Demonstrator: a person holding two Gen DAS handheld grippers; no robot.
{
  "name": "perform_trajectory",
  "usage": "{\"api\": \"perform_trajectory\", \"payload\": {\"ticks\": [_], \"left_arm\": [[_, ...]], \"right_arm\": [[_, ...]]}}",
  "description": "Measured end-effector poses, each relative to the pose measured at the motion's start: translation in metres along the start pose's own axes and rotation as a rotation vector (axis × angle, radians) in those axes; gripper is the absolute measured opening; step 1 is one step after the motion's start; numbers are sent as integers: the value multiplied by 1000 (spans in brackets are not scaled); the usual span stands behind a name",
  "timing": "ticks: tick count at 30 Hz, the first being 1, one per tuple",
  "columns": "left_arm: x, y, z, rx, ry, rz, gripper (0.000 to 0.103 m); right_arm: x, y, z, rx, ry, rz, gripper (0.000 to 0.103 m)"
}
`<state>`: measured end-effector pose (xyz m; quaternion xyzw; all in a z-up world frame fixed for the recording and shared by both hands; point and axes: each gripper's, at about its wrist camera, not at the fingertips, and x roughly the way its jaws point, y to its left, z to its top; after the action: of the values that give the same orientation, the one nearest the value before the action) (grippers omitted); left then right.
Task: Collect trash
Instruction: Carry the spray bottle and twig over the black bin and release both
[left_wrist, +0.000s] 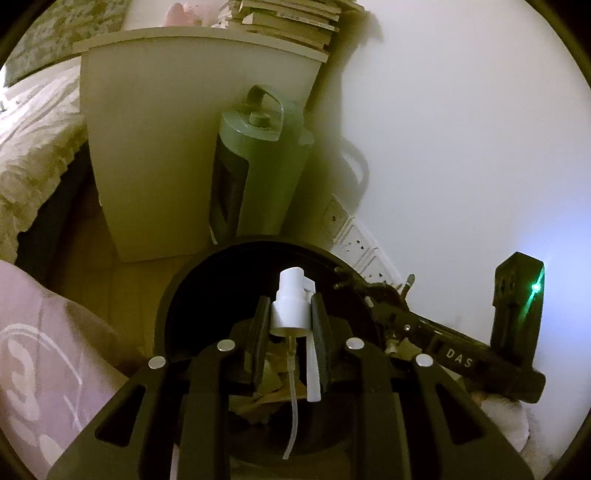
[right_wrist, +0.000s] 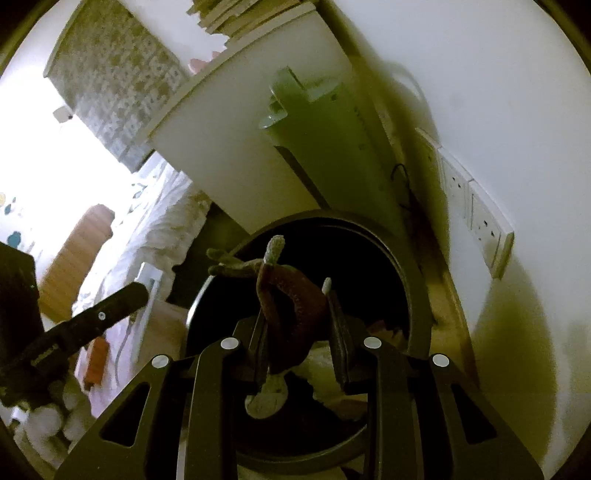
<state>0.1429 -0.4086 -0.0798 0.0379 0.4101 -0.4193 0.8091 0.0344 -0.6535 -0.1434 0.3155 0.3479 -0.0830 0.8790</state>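
A round black bin (left_wrist: 184, 280) stands open on the floor below both grippers. My left gripper (left_wrist: 290, 306) is shut on a white spray pump head (left_wrist: 291, 284), whose thin tube hangs down over the bin's mouth. In the right wrist view my right gripper (right_wrist: 297, 299) is shut on a limp reddish-brown thing with pale textured ends (right_wrist: 303, 314), which droops over the same bin (right_wrist: 410, 280). Crumpled brown paper (left_wrist: 269, 373) and pale scraps (right_wrist: 325, 362) lie inside the bin. What the brown thing is I cannot tell.
A white bedside cabinet (left_wrist: 155, 147) with stacked books (left_wrist: 288, 22) stands just behind the bin, with a green tower appliance (left_wrist: 255, 166) beside it. Wall sockets (left_wrist: 354, 240) sit low on the white wall. A bed with bedding (left_wrist: 33, 147) lies left. Pink clothing (left_wrist: 37, 350) fills the lower left.
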Motion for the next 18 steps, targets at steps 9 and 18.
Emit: {"api": "perform_trajectory", "payload": {"ticks": [9,18], "left_arm": [[-30,-20,0,70,-96,119,80],[-99,-25,-10,89,-202,212,90]], "right_arm": [[-11,3,-2,20,-21,17,61],[-34,34,-11,-19,-34,74,65]]}}
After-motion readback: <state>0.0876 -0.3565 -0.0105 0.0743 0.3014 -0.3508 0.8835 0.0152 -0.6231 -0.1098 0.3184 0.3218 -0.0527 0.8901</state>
